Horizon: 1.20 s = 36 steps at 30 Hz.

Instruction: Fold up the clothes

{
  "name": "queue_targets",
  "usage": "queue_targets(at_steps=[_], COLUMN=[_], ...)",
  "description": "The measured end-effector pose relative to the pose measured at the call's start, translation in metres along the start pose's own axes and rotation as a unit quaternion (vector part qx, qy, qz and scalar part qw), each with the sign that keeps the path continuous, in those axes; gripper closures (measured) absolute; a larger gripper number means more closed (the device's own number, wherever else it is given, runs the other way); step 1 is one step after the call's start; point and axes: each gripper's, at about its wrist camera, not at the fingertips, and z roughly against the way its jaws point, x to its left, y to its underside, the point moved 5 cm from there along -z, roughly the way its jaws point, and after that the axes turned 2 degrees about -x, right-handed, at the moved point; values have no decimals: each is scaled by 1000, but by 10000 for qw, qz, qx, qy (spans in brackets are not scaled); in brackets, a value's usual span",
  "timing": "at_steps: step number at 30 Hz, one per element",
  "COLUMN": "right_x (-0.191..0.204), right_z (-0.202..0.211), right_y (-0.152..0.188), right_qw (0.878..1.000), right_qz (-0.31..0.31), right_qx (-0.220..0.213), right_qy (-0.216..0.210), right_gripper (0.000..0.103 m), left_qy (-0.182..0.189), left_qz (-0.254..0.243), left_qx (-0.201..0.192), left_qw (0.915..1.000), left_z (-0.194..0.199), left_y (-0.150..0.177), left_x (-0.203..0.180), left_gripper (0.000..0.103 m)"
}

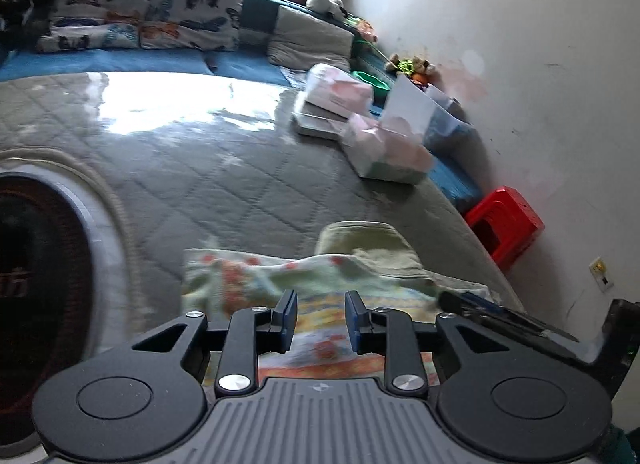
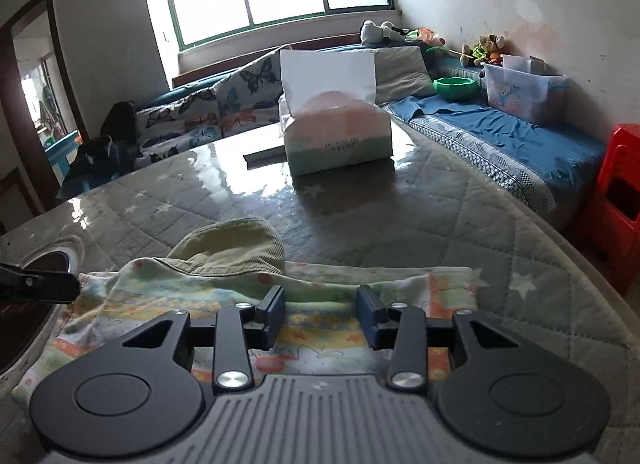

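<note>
A pale garment with orange, yellow and green print (image 1: pixel 248 280) lies flat on the quilted grey table cover, and it also shows in the right wrist view (image 2: pixel 192 304). An olive corduroy garment (image 1: pixel 368 244) lies partly on its far edge, seen too in the right wrist view (image 2: pixel 236 248). My left gripper (image 1: pixel 321 318) is open and empty, just above the printed garment. My right gripper (image 2: pixel 320 314) is open and empty over the same garment's near part. The right gripper's fingertip shows at the right of the left wrist view (image 1: pixel 472 302). The left gripper's tip shows at the left of the right wrist view (image 2: pixel 44 286).
A tissue box (image 2: pixel 340 135) stands further back on the table, with more boxes (image 1: pixel 340 91) behind. A round heater opening (image 1: pixel 36 264) is set in the table at the left. A red stool (image 2: pixel 616 207) stands at the right. A blue bench with a plastic bin (image 2: pixel 524 91) runs along the wall.
</note>
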Motion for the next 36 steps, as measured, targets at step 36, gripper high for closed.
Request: queue_targets(at_steps=[36], right_x=[69], right_z=[94], right_y=[65], right_qw=[9903], right_qz=[1272], right_qx=[-231], right_qy=[-508], right_gripper=[56], left_qy=[413], left_qz=[-661], left_qx=[148], left_qw=[9968], left_z=[33], left_y=[75], left_x=[-22], left_gripper=[74])
